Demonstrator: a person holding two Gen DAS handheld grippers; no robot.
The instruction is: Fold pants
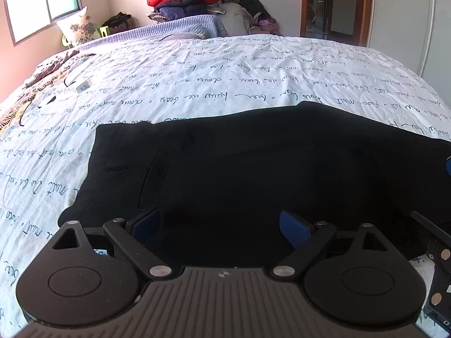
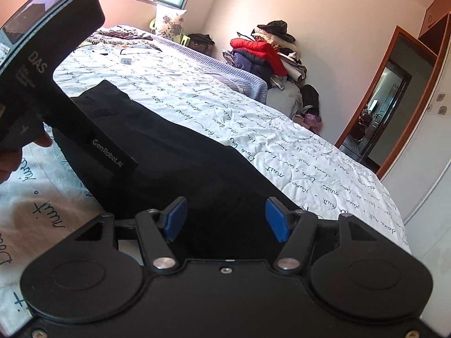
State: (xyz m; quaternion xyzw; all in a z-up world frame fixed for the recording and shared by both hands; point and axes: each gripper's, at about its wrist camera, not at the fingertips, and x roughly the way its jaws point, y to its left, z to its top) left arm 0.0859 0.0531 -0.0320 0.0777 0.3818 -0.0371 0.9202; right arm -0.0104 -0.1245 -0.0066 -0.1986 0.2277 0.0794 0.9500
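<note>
Left wrist view: my left gripper (image 1: 218,225) gapes wide over the near edge of the black pants (image 1: 253,163), gripping nothing. My right gripper (image 2: 225,221) is likewise parted and empty. The pants lie flat on the script-printed quilt (image 1: 225,70), long axis crosswise; beyond them, piled clothes (image 1: 183,0).

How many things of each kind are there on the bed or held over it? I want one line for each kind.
Black pants: 1
Grippers, the left gripper and the right gripper: 2
Flowered pillow: 1
Small white tag: 1
Total: 5
</note>
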